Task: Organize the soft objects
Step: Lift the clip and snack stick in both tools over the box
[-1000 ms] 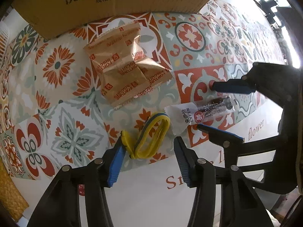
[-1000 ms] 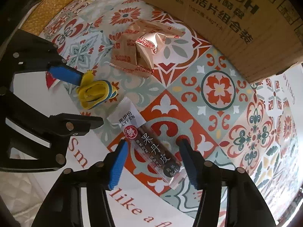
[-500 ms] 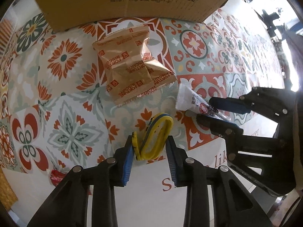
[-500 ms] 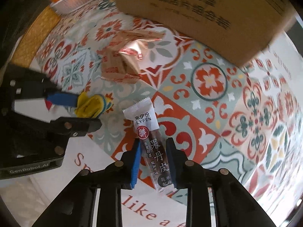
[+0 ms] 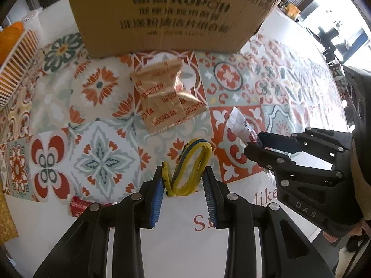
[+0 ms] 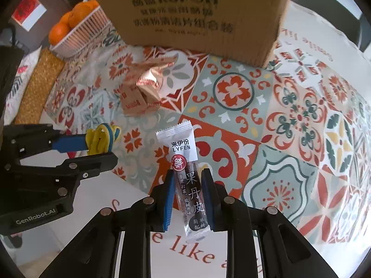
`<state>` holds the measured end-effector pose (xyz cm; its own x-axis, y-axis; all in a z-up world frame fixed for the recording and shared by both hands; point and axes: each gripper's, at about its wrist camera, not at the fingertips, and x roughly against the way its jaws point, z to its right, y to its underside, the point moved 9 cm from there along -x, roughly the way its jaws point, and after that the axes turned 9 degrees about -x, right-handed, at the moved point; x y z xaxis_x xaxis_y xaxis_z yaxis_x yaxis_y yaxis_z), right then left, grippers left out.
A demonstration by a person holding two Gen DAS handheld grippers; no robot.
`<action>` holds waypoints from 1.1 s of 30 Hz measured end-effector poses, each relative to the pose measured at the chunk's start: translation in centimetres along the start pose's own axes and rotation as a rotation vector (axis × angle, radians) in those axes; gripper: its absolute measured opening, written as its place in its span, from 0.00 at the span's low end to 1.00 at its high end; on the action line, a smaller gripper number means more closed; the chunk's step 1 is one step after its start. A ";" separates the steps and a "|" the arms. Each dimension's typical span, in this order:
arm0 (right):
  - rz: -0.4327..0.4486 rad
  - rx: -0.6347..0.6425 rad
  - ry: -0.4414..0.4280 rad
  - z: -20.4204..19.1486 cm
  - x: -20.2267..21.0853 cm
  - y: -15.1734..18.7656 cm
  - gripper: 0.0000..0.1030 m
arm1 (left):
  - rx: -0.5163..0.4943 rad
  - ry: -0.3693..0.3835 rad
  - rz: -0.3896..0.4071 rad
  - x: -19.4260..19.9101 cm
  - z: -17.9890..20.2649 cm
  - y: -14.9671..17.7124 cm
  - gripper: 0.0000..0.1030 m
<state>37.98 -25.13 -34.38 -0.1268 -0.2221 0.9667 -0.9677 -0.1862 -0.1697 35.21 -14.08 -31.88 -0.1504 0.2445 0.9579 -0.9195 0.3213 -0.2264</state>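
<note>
Far left sat a basket (image 6: 76,36) of oranges (image 6: 59,31), w/ the cardboard box (image 5: 167,16) behind the patterned cloth (image 5: 99,157). L gripper (image 5: 183,180) was part-closed around the yellow-blue band loop (image 5: 192,169); left pad touched it, right pad looked just clear, so grip unconfirmed. Biscuit packets (image 5: 165,99) lay ahead, toward the box. R gripper (image 6: 187,180) pinched the snack stick (image 6: 187,183), long axis in line w/ the fingers, white end pointing at the box, prob. the drop spot.
</note>
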 end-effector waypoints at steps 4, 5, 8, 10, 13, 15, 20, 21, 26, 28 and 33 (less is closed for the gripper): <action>0.042 -0.039 0.002 0.6 1.7 -0.3 0.24 | -0.001 -0.030 0.056 2.3 0.3 0.1 0.32; 0.059 -0.050 0.003 0.7 2.2 -0.5 0.24 | -0.001 -0.033 0.065 2.6 0.3 0.1 0.32; 0.097 -0.067 -0.002 1.2 3.8 -0.7 0.23 | -0.001 -0.051 0.106 4.3 -0.2 -0.1 0.32; 0.123 -0.075 -0.007 1.0 4.7 -0.8 0.23 | 0.000 -0.058 0.133 5.4 -0.6 -1.2 0.32; 0.160 -0.085 -0.016 0.5 6.0 -1.2 0.23 | 0.000 -0.071 0.175 6.8 -0.4 -1.9 0.32; 0.190 -0.094 -0.028 0.0 7.0 -1.5 0.23 | 0.001 -0.079 0.199 7.4 -0.3 -2.3 0.32; 0.253 -0.096 -0.034 -1.6 8.8 -2.4 0.23 | 0.007 -0.082 0.241 9.2 -0.1 -3.1 0.32; 0.267 -0.095 -0.035 -1.9 9.3 -2.6 0.23 | 0.008 -0.078 0.250 9.5 -0.1 -3.2 0.32; 0.334 -0.090 -0.048 -3.2 11.5 -3.5 0.23 | 0.003 -0.086 0.306 11.4 0.0 -4.1 0.32; 0.355 -0.093 -0.055 -3.4 12.3 -3.9 0.22 | -0.001 -0.085 0.324 12.1 0.1 -4.5 0.32; 0.411 -0.104 -0.075 -4.0 14.3 -4.8 0.22 | -0.009 -0.084 0.369 14.0 0.1 -5.5 0.32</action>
<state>39.93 -23.62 -18.94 -0.4938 -0.3269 0.8058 -0.8575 0.0289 -0.5137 38.07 -12.55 -17.25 -0.5009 0.2698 0.8224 -0.7944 0.2338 -0.5605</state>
